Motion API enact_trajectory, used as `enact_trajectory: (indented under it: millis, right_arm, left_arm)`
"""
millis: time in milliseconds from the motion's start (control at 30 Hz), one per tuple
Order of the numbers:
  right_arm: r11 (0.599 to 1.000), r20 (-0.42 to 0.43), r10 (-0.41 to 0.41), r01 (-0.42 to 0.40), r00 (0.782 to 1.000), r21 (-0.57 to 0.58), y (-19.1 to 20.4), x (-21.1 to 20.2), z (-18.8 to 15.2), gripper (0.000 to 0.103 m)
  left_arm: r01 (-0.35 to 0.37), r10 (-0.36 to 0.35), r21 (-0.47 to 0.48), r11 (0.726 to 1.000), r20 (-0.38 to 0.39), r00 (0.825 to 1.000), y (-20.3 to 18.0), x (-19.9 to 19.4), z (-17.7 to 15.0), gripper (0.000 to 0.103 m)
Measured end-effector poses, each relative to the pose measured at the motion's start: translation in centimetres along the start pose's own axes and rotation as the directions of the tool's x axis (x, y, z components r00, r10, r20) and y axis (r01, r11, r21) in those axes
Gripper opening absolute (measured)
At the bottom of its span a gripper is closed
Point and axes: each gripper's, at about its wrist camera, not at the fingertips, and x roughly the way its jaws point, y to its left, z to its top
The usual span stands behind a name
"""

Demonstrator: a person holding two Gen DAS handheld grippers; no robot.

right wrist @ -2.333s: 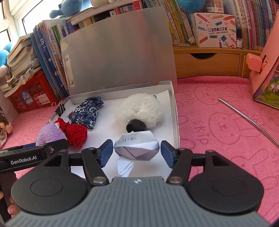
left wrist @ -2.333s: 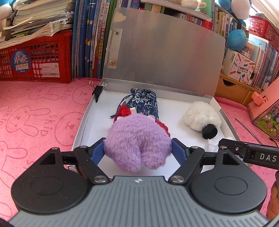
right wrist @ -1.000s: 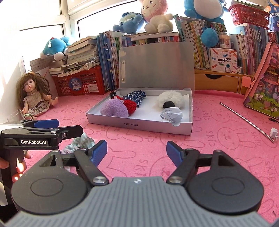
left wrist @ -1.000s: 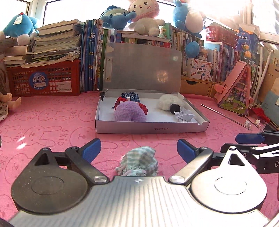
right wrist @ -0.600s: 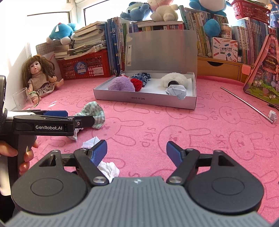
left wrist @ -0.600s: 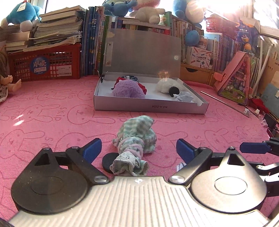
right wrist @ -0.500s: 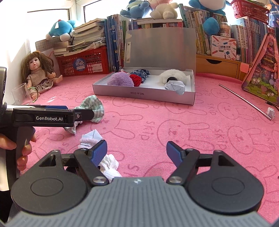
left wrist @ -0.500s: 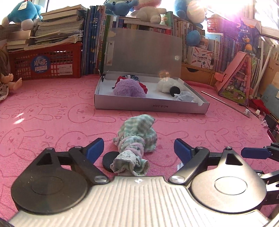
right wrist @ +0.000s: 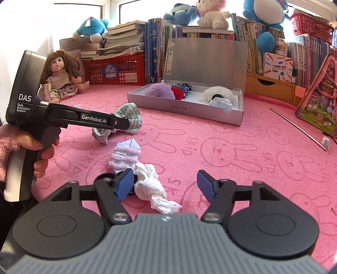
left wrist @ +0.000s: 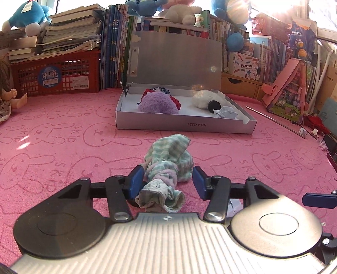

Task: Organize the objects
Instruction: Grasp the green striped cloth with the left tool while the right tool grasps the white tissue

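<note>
The left gripper [left wrist: 168,183], fingers just closing around the checked cloth [left wrist: 168,166] but not yet pressing it, should pinch its gathered neck and clear the black disc beside it. The right gripper [right wrist: 166,185], half-open and narrowing, straddles a tissue [right wrist: 154,187] on the pink mat [right wrist: 242,160]. Beyond, the open box [left wrist: 185,125] already holds soft toys; folded paper [right wrist: 126,155] lies between the two grippers.

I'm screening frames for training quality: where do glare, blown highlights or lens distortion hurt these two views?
Left wrist view: sun flare washes out the top right corner above the red basket, with a small glare spot on the box lid; fisheye bends the bookshelf. Right wrist view: the window at top left is blown white; the mat curves towards the edges. Both stay sharp.
</note>
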Motion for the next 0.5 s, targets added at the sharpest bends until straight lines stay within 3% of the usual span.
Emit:
enact_trajectory:
  millis: [167, 467, 500]
  right_arm:
    - [1.0, -0.01, 0.011, -0.011, 1.0, -0.025, 0.7, 0.1, -0.4, 0.053]
    - [1.0, -0.022, 0.019, -0.019, 1.0, -0.017, 0.8, 0.8, -0.5, 0.048]
    - [1.0, -0.021, 0.022, -0.022, 1.0, -0.012, 0.7, 0.8, -0.5, 0.048]
  left_arm:
    - [0.014, -0.015, -0.032, 0.999, -0.027, 1.0, 0.2, 0.8, 0.2, 0.059]
    - [-0.002, 0.001, -0.005, 1.0, -0.041, 0.999, -0.3, 1.6, 0.3, 0.061]
    - [-0.009, 0.008, -0.011, 1.0, -0.038, 0.999, -0.3, 1.6, 0.3, 0.057]
